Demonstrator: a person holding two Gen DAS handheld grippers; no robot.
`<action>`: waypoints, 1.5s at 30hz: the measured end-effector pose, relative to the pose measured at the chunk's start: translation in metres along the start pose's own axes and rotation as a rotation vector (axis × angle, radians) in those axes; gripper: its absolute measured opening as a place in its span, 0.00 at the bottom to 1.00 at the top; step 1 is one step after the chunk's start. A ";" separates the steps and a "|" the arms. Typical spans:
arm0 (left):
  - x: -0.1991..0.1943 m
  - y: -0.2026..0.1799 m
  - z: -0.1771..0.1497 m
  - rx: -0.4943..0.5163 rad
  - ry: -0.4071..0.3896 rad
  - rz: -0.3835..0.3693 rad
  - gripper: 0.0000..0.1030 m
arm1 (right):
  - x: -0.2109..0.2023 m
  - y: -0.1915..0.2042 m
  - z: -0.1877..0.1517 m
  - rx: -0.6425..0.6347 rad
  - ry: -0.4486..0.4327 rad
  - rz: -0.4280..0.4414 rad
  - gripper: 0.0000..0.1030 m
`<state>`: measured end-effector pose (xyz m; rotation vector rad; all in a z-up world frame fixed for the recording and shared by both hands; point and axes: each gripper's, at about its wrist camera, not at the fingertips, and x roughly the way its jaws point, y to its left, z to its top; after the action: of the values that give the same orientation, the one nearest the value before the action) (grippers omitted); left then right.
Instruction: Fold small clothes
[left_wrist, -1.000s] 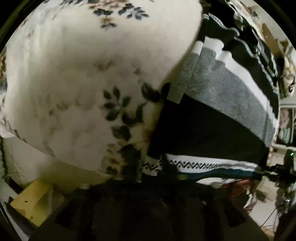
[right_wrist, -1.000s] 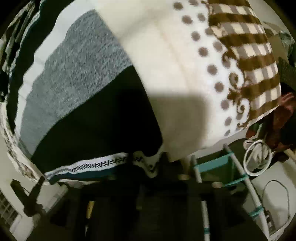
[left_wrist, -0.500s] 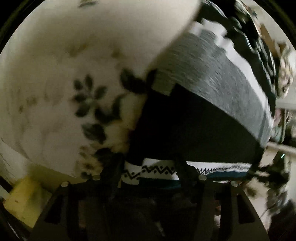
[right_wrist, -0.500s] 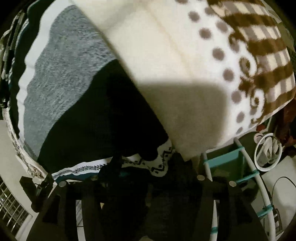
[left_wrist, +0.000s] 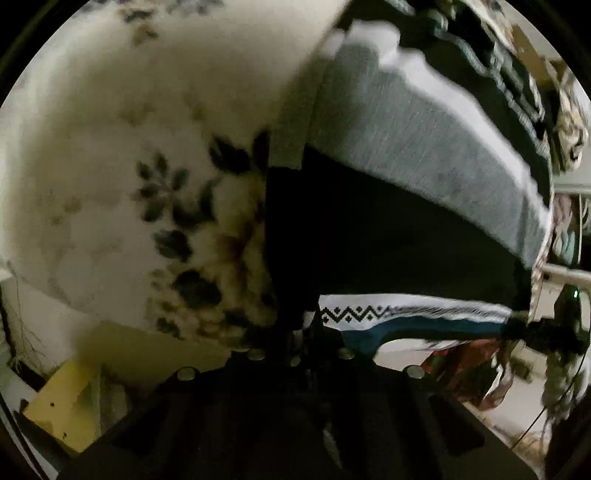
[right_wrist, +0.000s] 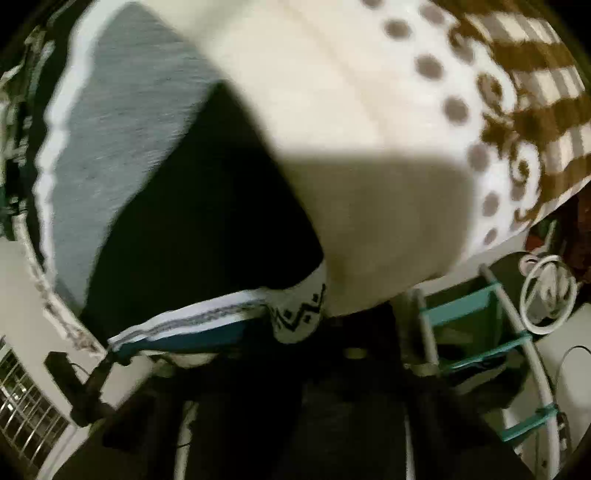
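Left gripper: its fingers are closed on the near hem of the garment, at the corner where the white zigzag-patterned band begins. The garment, with black, grey and white stripes, spreads ahead and to the right of this gripper over a cream blanket with dark leaf print. A yellow block lies low to its left.

Right gripper: it clamps the opposite hem corner, with the zigzag band bunched at its tips. From here the garment extends ahead and left, and a cream blanket with brown dots and stripes lies ahead and right. A teal-and-white rack stands low to the right.
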<state>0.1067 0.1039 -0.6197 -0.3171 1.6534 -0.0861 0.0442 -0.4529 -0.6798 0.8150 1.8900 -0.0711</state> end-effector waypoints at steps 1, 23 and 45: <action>-0.008 0.001 0.000 -0.010 -0.016 0.002 0.06 | -0.006 0.004 -0.004 -0.008 -0.018 -0.001 0.14; -0.127 -0.041 0.028 0.095 -0.343 0.311 0.93 | -0.155 0.089 -0.005 -0.106 -0.210 0.056 0.67; 0.066 -0.398 -0.058 0.306 -0.085 0.287 0.94 | -0.295 0.042 0.159 -0.304 -0.247 0.030 0.80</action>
<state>0.1061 -0.3018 -0.5801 0.1476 1.5587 -0.1067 0.2648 -0.6322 -0.4963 0.5964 1.6060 0.1266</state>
